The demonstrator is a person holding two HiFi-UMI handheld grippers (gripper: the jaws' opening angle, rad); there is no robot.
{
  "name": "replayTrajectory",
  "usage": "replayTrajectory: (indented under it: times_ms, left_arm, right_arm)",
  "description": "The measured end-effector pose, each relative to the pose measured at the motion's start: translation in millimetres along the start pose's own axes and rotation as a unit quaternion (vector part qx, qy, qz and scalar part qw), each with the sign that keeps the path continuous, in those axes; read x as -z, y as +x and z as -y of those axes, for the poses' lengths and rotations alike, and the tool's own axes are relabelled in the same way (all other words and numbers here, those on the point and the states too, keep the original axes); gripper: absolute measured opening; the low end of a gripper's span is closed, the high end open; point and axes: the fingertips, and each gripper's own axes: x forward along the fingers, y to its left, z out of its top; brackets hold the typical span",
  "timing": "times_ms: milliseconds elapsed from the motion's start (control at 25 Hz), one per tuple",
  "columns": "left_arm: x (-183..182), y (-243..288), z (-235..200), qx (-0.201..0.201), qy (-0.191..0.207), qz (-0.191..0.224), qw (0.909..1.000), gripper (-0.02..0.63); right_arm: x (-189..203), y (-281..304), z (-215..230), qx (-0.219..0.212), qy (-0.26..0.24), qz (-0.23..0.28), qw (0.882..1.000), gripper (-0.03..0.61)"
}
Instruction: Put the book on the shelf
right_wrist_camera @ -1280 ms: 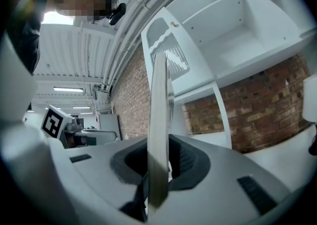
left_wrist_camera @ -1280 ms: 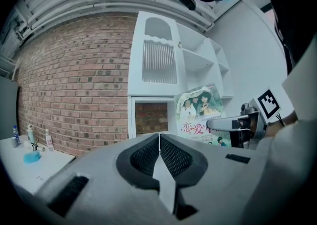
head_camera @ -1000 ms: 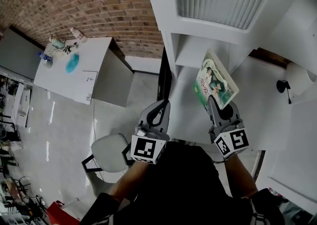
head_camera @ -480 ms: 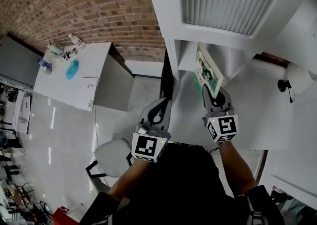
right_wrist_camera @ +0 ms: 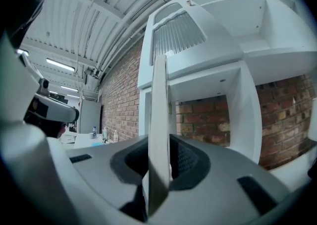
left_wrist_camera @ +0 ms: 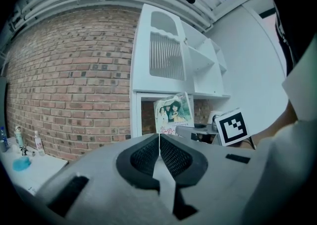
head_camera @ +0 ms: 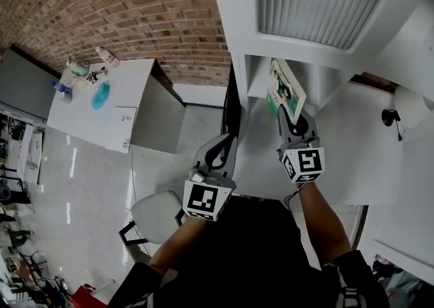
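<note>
Brick wall backs the white shelf unit (right_wrist_camera: 247,115). Right tongs (head_camera: 293,121) grip the picture book (head_camera: 285,91) upright at its open compartment's mouth, while the left tongs (head_camera: 220,148) are clenched and empty. Best slid straight in, vertical, clear of the side walls.

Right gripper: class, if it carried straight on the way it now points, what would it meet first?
Probably the white shelf: the book, clamped edge-on in the tongs of the right gripper, leads toward the open lower compartment, close to its left upright. Depth is unclear; brick wall shows behind.
</note>
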Motion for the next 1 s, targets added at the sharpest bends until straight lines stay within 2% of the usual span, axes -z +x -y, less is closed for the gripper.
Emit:
replayTrajectory:
  times_ms: [320,720,1000]
  left_arm:
    - [0.1,-10.0,-2.1,-0.006,-0.005,-0.003,1.0000,0.017]
    - [30.8,6.9,-7.9,-0.002,-0.009,-0.035,0.9994,0.017]
    - [45.0,21.6,-6.5,0.012,-0.016,-0.047,0.9987,0.017]
  right_arm:
    - [1.8,25.0,11.0,0.028,-0.030,0.001,0.999,0.077]
    - [4.2,58.6,25.9,0.062,-0.040,0.006,0.997,0.078]
    - [9.1,84.5,25.6,0.071,-0.069,0.007,0.995,0.077]
